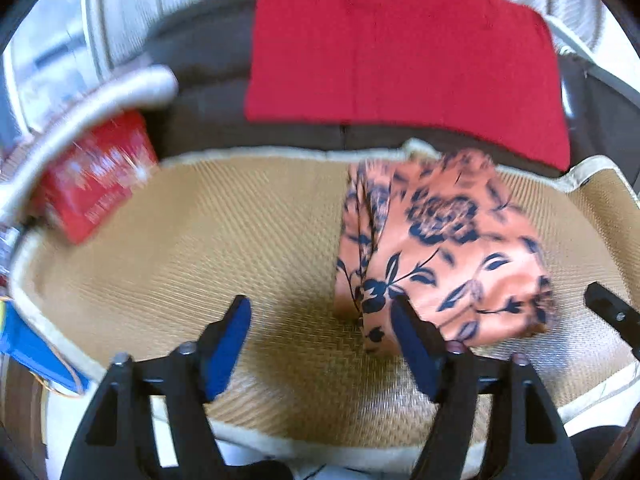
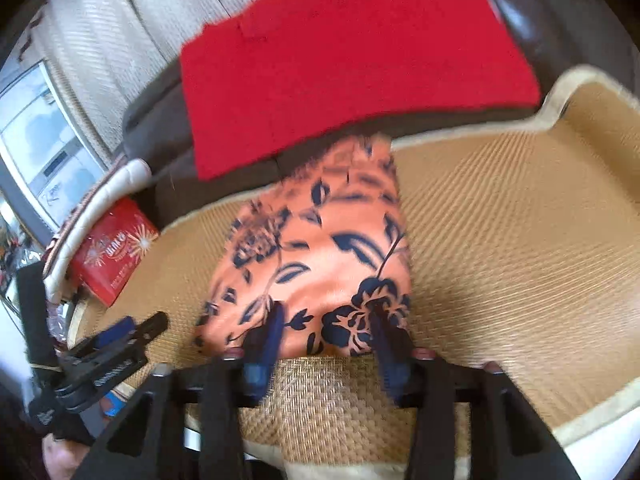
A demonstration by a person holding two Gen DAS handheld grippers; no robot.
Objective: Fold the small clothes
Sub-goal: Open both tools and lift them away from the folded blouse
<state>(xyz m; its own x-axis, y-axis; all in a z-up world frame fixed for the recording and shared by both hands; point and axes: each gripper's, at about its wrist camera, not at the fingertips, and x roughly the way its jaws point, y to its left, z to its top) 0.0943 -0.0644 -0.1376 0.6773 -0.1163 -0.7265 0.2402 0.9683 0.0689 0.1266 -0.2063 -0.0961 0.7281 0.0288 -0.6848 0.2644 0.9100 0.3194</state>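
Left wrist view: the left gripper (image 1: 320, 320) sits at 6 o'clock with its blue-padded jaws spread wide, holding nothing, above the woven mat (image 1: 240, 240). Its right-hand finger (image 1: 416, 344) lies against the near left edge of the folded floral cloth (image 1: 440, 248), which rests on the mat toward 2 o'clock. At 4 o'clock a black tip of the right gripper (image 1: 612, 312) shows beside the cloth. At 9 o'clock a red box (image 1: 96, 180) sits at the mat's edge under a white padded roll (image 1: 100, 100). At 12 o'clock a red cloth (image 1: 400, 48) lies on a dark cushion (image 1: 208, 80).

Right wrist view: the right gripper (image 2: 328, 328) is at 6 o'clock, jaws parted, both pads resting on the near hem of the cloth (image 2: 320, 248); whether it pinches any fabric I cannot tell. The cloth stretches from the pads toward 12 o'clock across the mat (image 2: 500, 240), its far end touching the cushion (image 2: 160, 120). The left gripper (image 2: 120, 344) shows at 8 o'clock, well off the cloth. The box (image 2: 116, 252) lies at 9 o'clock, the red cloth (image 2: 352, 60) at 12 o'clock.
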